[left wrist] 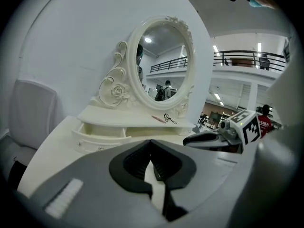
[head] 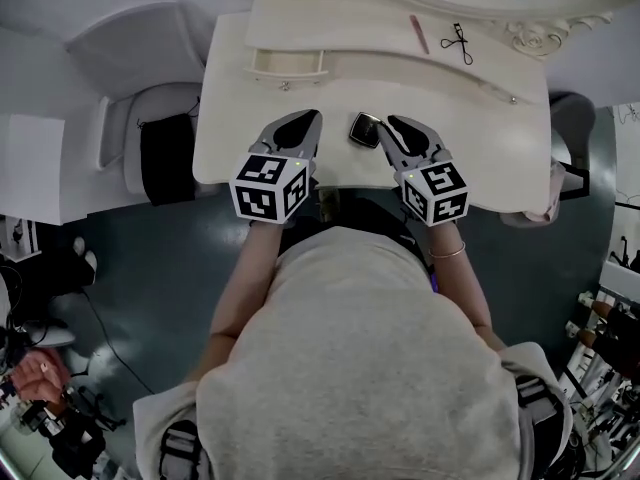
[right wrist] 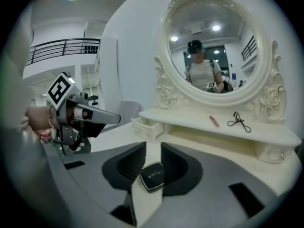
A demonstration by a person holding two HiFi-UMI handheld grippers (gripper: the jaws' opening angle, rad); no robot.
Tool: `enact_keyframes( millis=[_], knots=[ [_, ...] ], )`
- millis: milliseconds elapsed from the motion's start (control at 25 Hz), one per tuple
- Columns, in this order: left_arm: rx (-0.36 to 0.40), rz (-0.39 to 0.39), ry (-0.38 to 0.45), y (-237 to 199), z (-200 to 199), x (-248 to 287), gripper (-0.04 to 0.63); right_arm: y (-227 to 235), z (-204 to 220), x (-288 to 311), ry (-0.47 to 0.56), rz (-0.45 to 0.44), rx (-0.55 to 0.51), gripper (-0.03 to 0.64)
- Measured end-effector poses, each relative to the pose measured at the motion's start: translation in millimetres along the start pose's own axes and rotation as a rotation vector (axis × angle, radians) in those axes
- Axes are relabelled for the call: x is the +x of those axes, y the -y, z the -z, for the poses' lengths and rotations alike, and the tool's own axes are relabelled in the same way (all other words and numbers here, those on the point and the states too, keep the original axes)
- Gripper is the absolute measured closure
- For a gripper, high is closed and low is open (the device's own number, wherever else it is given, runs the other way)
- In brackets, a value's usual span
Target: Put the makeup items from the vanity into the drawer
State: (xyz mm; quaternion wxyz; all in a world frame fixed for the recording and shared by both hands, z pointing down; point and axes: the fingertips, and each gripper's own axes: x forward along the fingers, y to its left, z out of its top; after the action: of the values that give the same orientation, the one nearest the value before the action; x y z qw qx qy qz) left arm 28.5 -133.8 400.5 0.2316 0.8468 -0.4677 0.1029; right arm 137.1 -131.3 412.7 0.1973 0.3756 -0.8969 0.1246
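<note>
Vanity top [head: 300, 98]: smooth and glossy. A hard case that gets nudged rather than pinched will likely skate across it, perhaps toward the front edge.
Drawer [head: 288, 63]: pulled out at the left end of the raised shelf, well apart from the compact. The opening looks small, so a hurried carry could clip its front or drop the item short.
Left gripper [left wrist: 151, 143]: jaws closed tip to tip on nothing, hovering just beside the right one. It sits on the way to the drawer, so the two tools could knock together.
Right gripper [right wrist: 153, 145]: jaws only narrowly apart, with the compact in line with the gap. The pads do not appear to clamp it. So slim an opening may ride over the case or shove it away.
Compact [right wrist: 153, 176]: black and square, on the front half of the top, turned corner-first to the jaws. A pinch on its corners would probably twist it loose.
Eyelash curler [head: 459, 43]: on the shelf below the mirror; its wire loops could snag a jaw.
Pink stick [head: 418, 34]: near the curler; thin, likely to roll.
</note>
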Motion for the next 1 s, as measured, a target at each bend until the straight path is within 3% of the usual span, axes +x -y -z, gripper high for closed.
enact_keyframes(
  millis=[120, 280, 520, 800, 1000],
  knots=[
    [-0.022, -0.011, -0.026, -9, 3, 12, 0.586, 2, 21, 11, -0.093, -0.066, -0.007, 0.414],
    [-0.045, -0.029, -0.048, -18, 6, 25, 0.586, 5, 43, 24, -0.199, -0.11, -0.087, 0.335],
    [-0.07, -0.051, -0.077, -27, 16, 31, 0.586, 1, 63, 42, -0.286, -0.2, -0.154, 0.301],
    [-0.092, -0.064, -0.121, -35, 29, 36, 0.586, 3, 86, 60, -0.344, -0.245, -0.134, 0.293],
    [-0.086, -0.063, -0.148, -37, 34, 40, 0.586, -4, 101, 62, -0.407, -0.269, -0.229, 0.293]
  ],
)
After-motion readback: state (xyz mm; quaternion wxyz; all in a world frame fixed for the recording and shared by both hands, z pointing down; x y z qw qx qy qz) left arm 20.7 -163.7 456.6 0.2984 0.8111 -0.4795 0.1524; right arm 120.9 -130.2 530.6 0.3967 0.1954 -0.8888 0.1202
